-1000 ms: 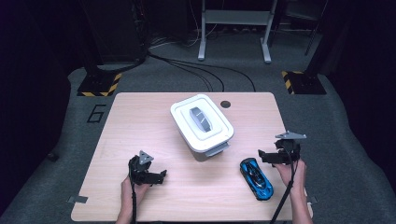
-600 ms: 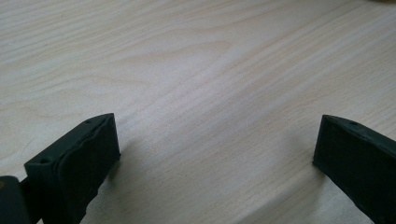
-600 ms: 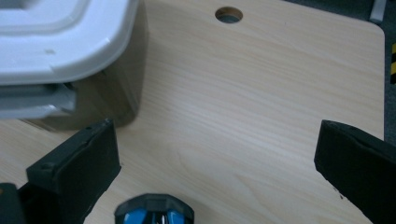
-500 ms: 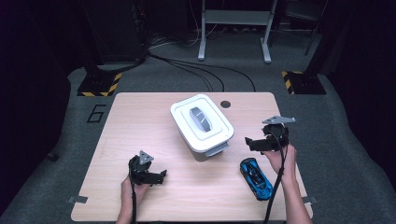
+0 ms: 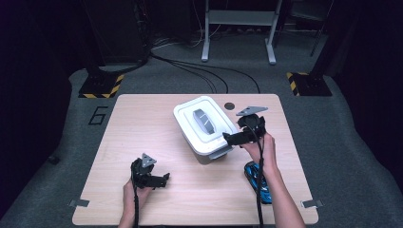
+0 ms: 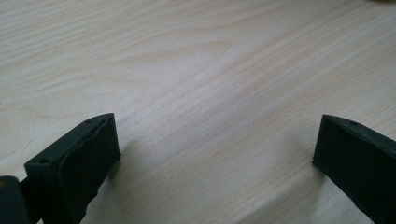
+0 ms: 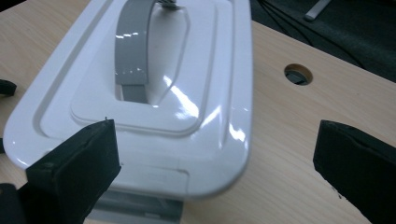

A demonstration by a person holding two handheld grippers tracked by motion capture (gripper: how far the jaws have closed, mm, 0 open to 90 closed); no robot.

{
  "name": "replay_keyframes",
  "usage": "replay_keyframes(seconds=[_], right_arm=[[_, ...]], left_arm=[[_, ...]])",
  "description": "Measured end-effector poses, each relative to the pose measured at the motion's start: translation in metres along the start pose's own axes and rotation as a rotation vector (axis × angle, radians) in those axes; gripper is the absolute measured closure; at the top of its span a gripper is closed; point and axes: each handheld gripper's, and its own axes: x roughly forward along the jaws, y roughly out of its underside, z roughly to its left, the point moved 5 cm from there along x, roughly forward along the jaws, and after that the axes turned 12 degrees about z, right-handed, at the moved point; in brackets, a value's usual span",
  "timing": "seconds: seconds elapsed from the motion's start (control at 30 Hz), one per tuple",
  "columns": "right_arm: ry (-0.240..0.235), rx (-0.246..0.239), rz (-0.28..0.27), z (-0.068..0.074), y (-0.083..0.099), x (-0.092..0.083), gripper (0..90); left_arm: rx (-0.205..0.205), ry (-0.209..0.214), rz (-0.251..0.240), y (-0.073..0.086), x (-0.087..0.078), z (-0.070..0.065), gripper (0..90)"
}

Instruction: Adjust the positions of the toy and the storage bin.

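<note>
right tool [image 5: 231,137] jaws apart, beside white box [image 5: 205,124] | step: reach lid latch ahead, approach level | left tool [image 5: 159,179] jaws apart over desk [image 5: 142,123]

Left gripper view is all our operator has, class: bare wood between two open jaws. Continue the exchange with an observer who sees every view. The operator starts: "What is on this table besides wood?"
Observer: A white lidded box stands near the middle of the table.
Operator: Where is the other gripper?
Observer: The right gripper is at the box's near right corner, jaws open and pointed at the lid's grey handle.
Operator: Is anything else lying about?
Observer: A blue toy car lies near the front edge, beside the person's right forearm.
</note>
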Motion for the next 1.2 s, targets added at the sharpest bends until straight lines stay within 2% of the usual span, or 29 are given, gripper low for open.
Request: replay_keyframes(seconds=[0.1, 0.23, 0.3, 0.4, 0.5, 0.53, 0.6, 0.67, 0.7, 0.73, 0.8, 0.87, 0.93, 0.97, 1.0, 1.07, 1.13, 1.2], right_arm=[[-0.016, -0.016, 0.007, 0.007, -0.009, 0.009, 0.0], [-0.03, -0.042, 0.009, 0.016, -0.022, 0.019, 0.0], [-0.034, -0.06, 0.006, 0.021, -0.029, 0.025, 3.1], [-0.048, -0.075, 0.001, 0.028, -0.039, 0.032, 14.4], [-0.05, -0.123, -0.004, 0.035, -0.048, 0.039, 30.2], [-0.056, -0.111, -0.006, 0.037, -0.051, 0.041, 31.3], [-0.063, -0.119, 0.004, 0.04, -0.055, 0.046, 38.1], [-0.053, -0.102, 0.038, 0.044, -0.056, 0.048, 46.3], [-0.049, -0.111, 0.043, 0.045, -0.057, 0.049, 50.0], [-0.036, -0.13, 0.025, 0.044, -0.059, 0.05, 53.1], [-0.043, -0.139, 0.02, 0.047, -0.06, 0.05, 62.8], [-0.019, -0.161, 0.019, 0.048, -0.06, 0.051, 63.7], [-0.011, -0.151, 0.029, 0.048, -0.06, 0.05, 64.4], [-0.008, -0.164, 0.019, 0.046, -0.06, 0.051, 64.8], [-0.011, -0.136, 0.025, 0.046, -0.06, 0.05, 65.0], [-0.007, -0.116, 0.037, 0.046, -0.058, 0.049, 65.7], [0.005, -0.129, 0.032, 0.043, -0.059, 0.049, 66.3], [0.011, -0.103, 0.049, 0.041, -0.057, 0.048, 66.8]], left_arm=[[0.016, -0.001, 0.013, 0.001, -0.001, 0.001, 0.2], [0.015, -0.001, 0.012, 0.001, -0.001, 0.001, 0.2], [0.015, -0.001, 0.012, 0.001, -0.001, 0.001, 0.2], [0.014, -0.001, 0.012, 0.001, -0.001, 0.001, 0.2], [0.02, -0.002, 0.015, 0.001, -0.001, 0.001, 0.3], [0.015, -0.001, 0.011, 0.001, -0.001, 0.001, 0.3], [0.016, -0.001, 0.011, 0.001, -0.001, 0.001, 0.3], [0.015, -0.001, 0.011, 0.001, -0.001, 0.001, 0.3], [0.02, -0.002, 0.015, 0.001, -0.001, 0.001, 0.3], [0.015, -0.001, 0.011, 0.001, -0.001, 0.001, 0.3], [0.015, -0.001, 0.011, 0.001, -0.001, 0.001, 0.3], [0.015, -0.001, 0.011, 0.001, -0.001, 0.001, 0.3], [0.015, -0.001, 0.011, 0.001, -0.001, 0.001, 0.3], [0.016, -0.001, 0.011, 0.001, -0.001, 0.001, 0.3], [0.016, -0.001, 0.011, 0.001, -0.001, 0.001, 0.3], [0.015, -0.001, 0.011, 0.001, -0.001, 0.001, 0.3], [0.015, 0.0, 0.011, 0.001, -0.001, 0.001, 0.3], [0.022, -0.002, 0.017, 0.001, -0.001, 0.001, 0.3]])
